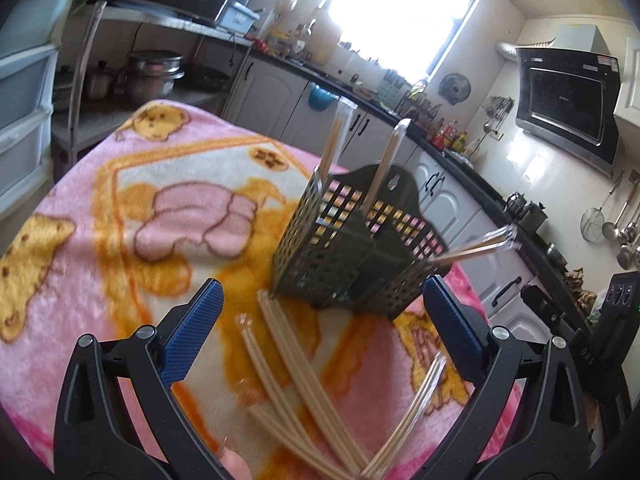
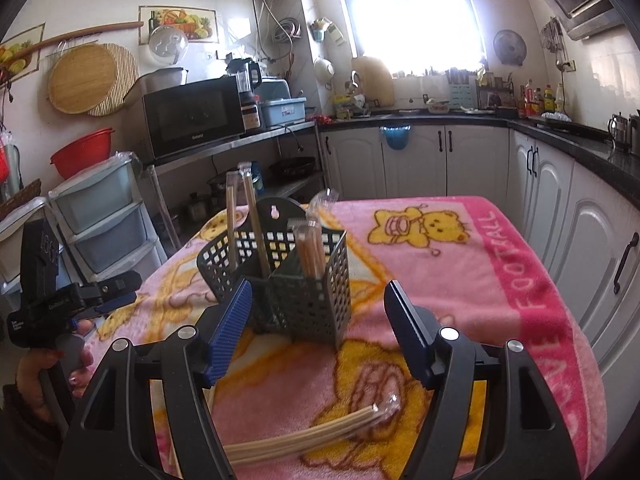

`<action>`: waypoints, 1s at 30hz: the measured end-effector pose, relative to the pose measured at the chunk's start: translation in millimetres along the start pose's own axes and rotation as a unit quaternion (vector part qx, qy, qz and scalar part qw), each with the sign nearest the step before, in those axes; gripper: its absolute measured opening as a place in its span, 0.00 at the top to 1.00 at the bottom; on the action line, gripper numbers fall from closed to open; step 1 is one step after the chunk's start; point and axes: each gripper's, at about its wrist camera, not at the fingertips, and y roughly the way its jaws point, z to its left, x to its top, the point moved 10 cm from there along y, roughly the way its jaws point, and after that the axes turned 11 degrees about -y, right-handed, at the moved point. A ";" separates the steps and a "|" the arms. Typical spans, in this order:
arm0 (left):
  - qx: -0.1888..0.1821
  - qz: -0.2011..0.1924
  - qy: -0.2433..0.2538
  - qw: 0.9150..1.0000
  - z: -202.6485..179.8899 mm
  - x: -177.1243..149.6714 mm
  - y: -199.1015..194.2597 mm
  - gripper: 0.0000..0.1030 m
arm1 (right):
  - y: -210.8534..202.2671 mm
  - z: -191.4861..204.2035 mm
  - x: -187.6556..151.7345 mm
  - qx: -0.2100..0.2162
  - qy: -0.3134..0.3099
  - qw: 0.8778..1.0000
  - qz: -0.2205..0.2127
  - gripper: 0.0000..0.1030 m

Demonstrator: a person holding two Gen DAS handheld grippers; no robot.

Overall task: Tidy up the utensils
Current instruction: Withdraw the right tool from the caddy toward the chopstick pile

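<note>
A dark perforated utensil holder (image 1: 352, 248) (image 2: 280, 288) stands on the pink cartoon blanket (image 1: 120, 240) (image 2: 460, 280). Plastic-wrapped chopstick pairs (image 1: 384, 168) (image 2: 310, 248) stand in its compartments, and one pair (image 1: 476, 244) leans out to the right. More wrapped chopsticks (image 1: 288, 368) (image 2: 304, 436) lie flat on the blanket in front of the holder. My left gripper (image 1: 324, 316) hovers open above those loose chopsticks, with the pads touching nothing. The right gripper (image 2: 318, 324) is open just short of the holder, empty. A hand holds the left gripper's handle (image 2: 60, 308).
White kitchen cabinets (image 2: 560, 200) with a dark counter run along the back and right. A metal shelf with a microwave (image 2: 192, 116) and stacked plastic drawers (image 2: 104, 220) stand to the left. The blanket-covered table ends close to the right-hand cabinets.
</note>
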 end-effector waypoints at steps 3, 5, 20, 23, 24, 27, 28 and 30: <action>0.005 0.010 -0.006 1.000 7.1 -8.1 1.3 0.10 | 1.7 2.8 -9.2 0.004 0.000 1.000 0.010 0.36; 0.008 0.015 -0.008 1.000 9.6 -11.6 2.3 0.10 | 3.1 5.5 -16.0 0.008 0.001 1.000 0.018 0.36; 0.027 0.049 -0.017 0.998 29.9 -40.8 9.6 0.10 | 9.5 8.9 -63.0 0.018 0.019 0.997 0.074 0.36; 0.030 0.059 -0.023 0.998 34.1 -47.2 12.0 0.10 | 10.3 5.7 -72.7 0.019 0.029 0.996 0.087 0.36; 0.031 0.064 -0.026 0.997 36.4 -50.8 12.6 0.10 | 10.7 4.0 -76.3 0.018 0.033 0.995 0.092 0.36; 0.034 0.076 -0.031 0.996 43.4 -60.6 14.5 0.10 | 13.3 -0.5 -87.4 0.018 0.042 0.993 0.108 0.36; 0.034 0.079 -0.032 0.996 45.0 -63.5 14.5 0.10 | 15.5 -1.9 -91.8 0.019 0.046 0.992 0.116 0.36; 0.034 0.086 -0.036 0.995 48.4 -69.1 15.1 0.10 | 19.6 -3.2 -98.5 0.022 0.054 0.990 0.127 0.36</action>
